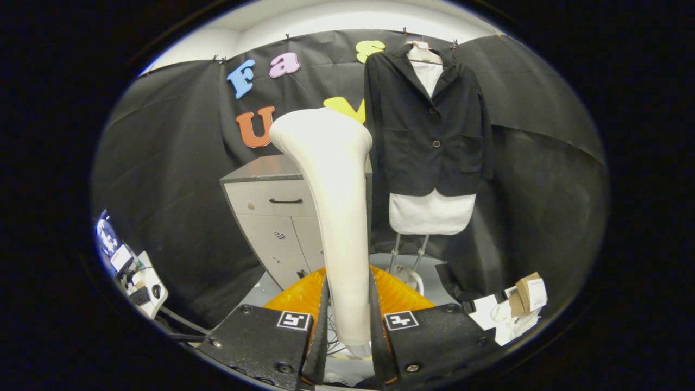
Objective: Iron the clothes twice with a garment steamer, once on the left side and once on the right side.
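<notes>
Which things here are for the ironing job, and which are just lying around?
For the job:
- steamer, held between the fingers of the hand-held gripper
- black jacket hanging beyond it, over a white shirt

Just lying about:
- grey cabinet
- cardboard box and white papers on the floor

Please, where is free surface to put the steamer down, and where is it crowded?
The grey cabinet top left of the steamer looks bare. Floor by cardboard boxes is cluttered. The gripper jaws clamp the steamer handle.
</notes>
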